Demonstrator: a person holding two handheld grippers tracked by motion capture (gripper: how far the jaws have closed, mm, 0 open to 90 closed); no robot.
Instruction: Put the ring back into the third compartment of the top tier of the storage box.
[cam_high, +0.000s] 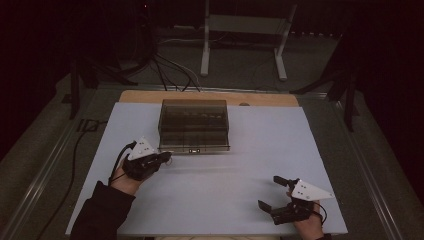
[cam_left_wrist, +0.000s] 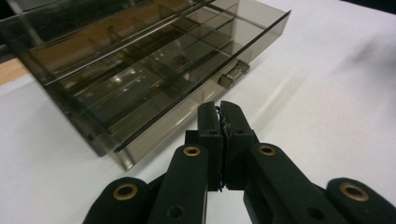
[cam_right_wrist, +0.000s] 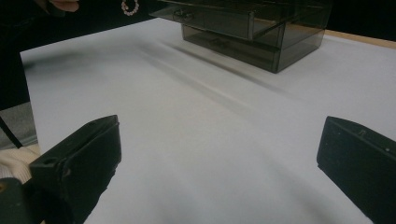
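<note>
1. Organizer box (cam_high: 194, 125): smoky see-through plastic with drawers, sits on the white table sheet (cam_high: 240, 165) near the far edge, left of centre.
2. Left gripper (cam_high: 165, 157): jaws pressed together, nothing between them, tips just beside the box's front-left corner, low over the sheet. In the left gripper view the closed tips (cam_left_wrist: 220, 114) are near the bottom drawer's front, short of the small drawer handle (cam_left_wrist: 233, 73).
3. Right gripper (cam_high: 272, 192): jaws spread wide, empty, near the table's near-right corner, well apart from the box.
4. Right gripper view: both jaws flank bare sheet, box (cam_right_wrist: 252, 28) far off.
</note>
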